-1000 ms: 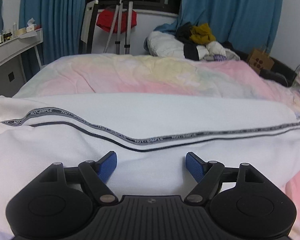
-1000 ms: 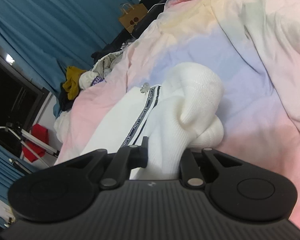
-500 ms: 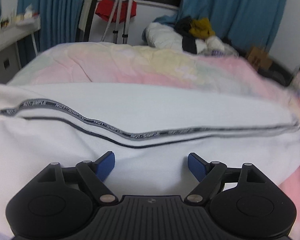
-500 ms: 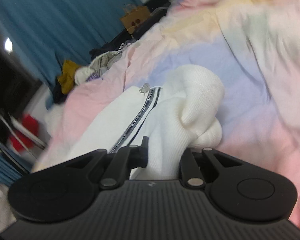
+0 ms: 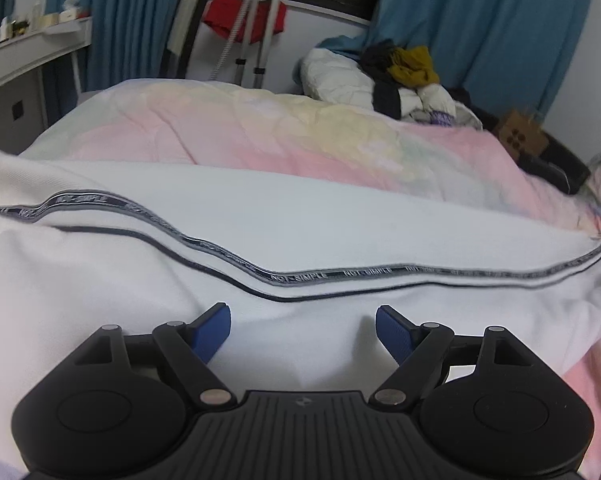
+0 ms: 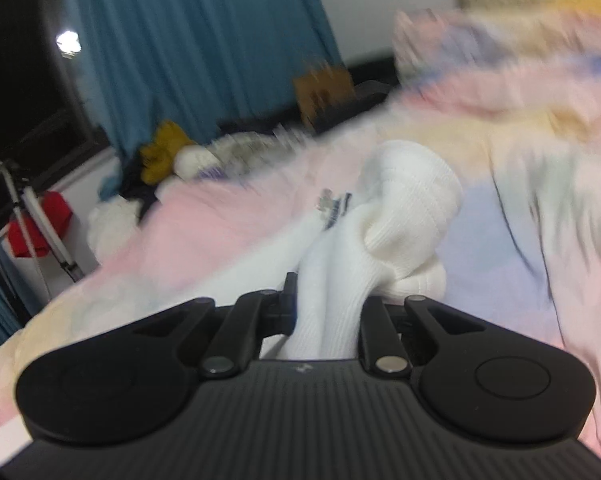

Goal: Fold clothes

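A white garment point(image 5: 300, 240) with a dark lettered stripe point(image 5: 300, 278) is spread lengthwise across the bed point(image 5: 260, 136). Its ribbed cuff end point(image 6: 404, 216) is clamped between the jaws of the right tool point(image 6: 326, 312), bunched and raised off the bedding. The left tool point(image 5: 302, 332) is held with jaws wide apart above the cloth, nothing gripped. No finished fold is visible; most of the folding appears left to do.

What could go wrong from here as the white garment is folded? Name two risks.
The right gripper pinches only the ribbed cuff; pulling could bunch the garment or slip it free. The left gripper hangs open above the cloth, so nothing pins that side and the layers may drag across the quilt.
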Motion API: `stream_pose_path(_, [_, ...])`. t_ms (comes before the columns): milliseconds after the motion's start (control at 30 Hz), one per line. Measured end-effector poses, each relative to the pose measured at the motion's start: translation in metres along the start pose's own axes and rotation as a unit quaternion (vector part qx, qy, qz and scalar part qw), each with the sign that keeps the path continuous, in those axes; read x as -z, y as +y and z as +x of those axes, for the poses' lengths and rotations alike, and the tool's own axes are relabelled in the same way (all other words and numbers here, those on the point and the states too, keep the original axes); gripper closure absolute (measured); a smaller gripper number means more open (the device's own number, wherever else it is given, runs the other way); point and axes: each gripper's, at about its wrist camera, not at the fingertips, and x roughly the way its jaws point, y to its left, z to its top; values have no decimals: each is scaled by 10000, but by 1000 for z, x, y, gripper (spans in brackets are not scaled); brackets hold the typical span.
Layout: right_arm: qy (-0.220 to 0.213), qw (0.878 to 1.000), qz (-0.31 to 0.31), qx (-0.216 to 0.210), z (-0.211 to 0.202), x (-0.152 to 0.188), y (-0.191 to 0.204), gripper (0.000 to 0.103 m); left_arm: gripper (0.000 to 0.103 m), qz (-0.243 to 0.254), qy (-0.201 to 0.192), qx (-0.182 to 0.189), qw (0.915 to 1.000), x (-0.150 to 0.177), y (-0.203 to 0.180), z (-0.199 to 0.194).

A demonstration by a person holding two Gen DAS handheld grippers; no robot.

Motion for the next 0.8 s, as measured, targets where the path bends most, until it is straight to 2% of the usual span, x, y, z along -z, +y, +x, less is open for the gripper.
stream_pose_path(67, [-423, 9980, -425, -218, -18, -4, 28, 90, 24, -43, 10, -23, 10000, -1, 4, 0])
stream_pose_path(133, [-779, 9910, -951, -527, -41, -3, 63, 90, 25, -133, -66, -25, 9999, -3, 8, -5])
stream_pose_path(233, [-1074, 9715, -1808, -1096, -82, 16, 122, 90, 25, -313, -296, -163, 9989, -10, 15, -18])
stream_pose_path(267, [-1099, 9609, -2164, -1330, -96, 30, 142, 90, 25, -486, -370, -236, 9979, -13, 18, -24])
stream_pose_path(300, [-1066, 9491, -2521, -1560, -109, 48, 160, 90, 24, -728, -441, -225, 9961, -16, 25, -32])
stream_pose_path(367, [-915, 9175, -3294, -2033, -133, 95, 193, 90, 23, -1104, -679, -171, 9914, -22, 39, -47])
stream_pose_path(467, [-348, 8609, -4436, -2469, -147, 170, 221, 90, 22, -1417, -940, -343, 9848, -27, 56, -66])
stream_pose_path(533, [15, 8223, -5062, -2601, -149, 210, 230, 90, 22, -1671, -897, -313, 9813, -27, 67, -72])
stream_pose_path(600, [-148, 8026, -5383, -2565, -152, 227, 230, 90, 22, -1934, -800, -244, 9776, -26, 75, -75])
stream_pose_path(733, [-197, 8249, -4947, -2729, -162, 202, 226, 90, 22, -2186, -794, -16, 9726, -25, 83, -77])
stream_pose_path(800, [-192, 8234, -4872, -2903, -169, 198, 228, 89, 22, -2074, -883, 44, 9742, -30, 80, -75])
